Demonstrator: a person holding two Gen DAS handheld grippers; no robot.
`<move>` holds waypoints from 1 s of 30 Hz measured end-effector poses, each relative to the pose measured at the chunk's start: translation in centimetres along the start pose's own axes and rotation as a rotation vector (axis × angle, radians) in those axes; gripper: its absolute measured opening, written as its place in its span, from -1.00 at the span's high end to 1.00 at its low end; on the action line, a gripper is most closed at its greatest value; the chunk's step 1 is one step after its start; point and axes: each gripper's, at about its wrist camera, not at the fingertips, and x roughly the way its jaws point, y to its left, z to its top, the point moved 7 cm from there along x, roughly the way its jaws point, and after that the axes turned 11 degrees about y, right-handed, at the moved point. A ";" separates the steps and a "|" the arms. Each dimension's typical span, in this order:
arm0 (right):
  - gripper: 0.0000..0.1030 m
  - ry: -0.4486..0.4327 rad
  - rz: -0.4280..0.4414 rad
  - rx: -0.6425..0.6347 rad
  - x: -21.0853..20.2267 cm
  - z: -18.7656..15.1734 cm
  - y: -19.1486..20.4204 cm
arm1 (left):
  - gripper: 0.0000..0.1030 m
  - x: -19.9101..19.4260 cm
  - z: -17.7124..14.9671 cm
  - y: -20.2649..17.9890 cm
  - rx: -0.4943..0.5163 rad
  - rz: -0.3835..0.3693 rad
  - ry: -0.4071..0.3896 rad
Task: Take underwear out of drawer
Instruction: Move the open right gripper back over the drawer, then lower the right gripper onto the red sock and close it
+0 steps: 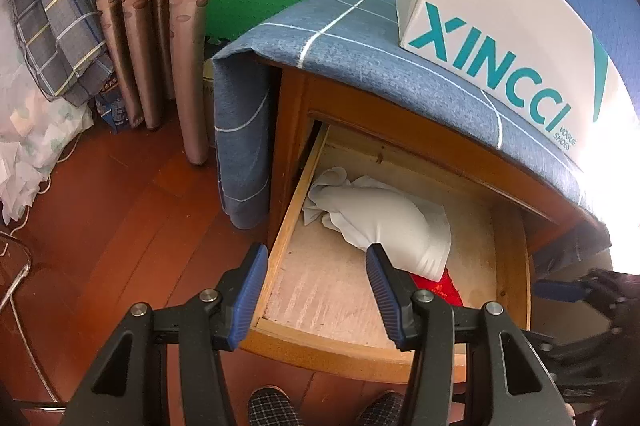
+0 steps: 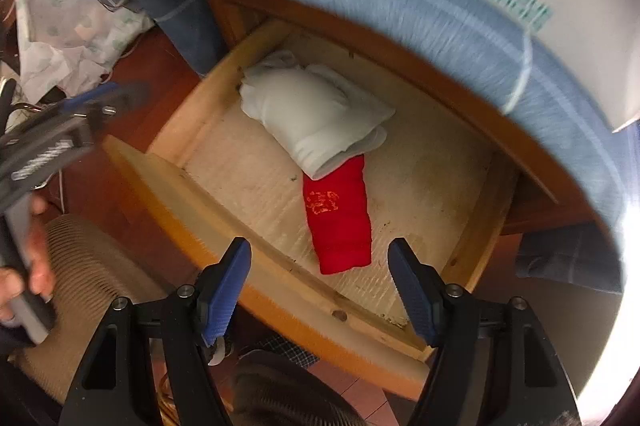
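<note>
Here we hover the right hand-held gripper [image 2: 320, 282], jaws parted and empty, over the soft, light red underwear [image 2: 340, 222] in the drawer [image 2: 276, 290], best pinched mid-roll.

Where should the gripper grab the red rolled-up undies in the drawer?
Probably across the middle of the red roll, coming straight down from above. It lies flat on the drawer floor, long and narrow, so open fingers fit either side. Stay off the far end: the white bundle overlaps it there.
</note>
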 end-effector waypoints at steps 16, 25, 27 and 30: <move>-0.33 0.164 -0.030 -0.045 8.9 2.9 -0.7 | -0.02 0.5 0.0 0.2 -0.018 -0.025 0.014; -0.33 0.261 -0.031 -0.118 12.8 4.1 -0.3 | -0.02 0.8 0.0 0.3 -0.021 -0.027 0.025; -0.33 0.273 -0.024 -0.132 13.2 4.6 -0.3 | -0.02 1.0 0.1 0.2 -0.019 -0.028 0.027; -0.33 0.298 -0.038 -0.144 14.0 5.1 -0.5 | -0.02 1.1 0.1 0.3 -0.021 -0.028 0.031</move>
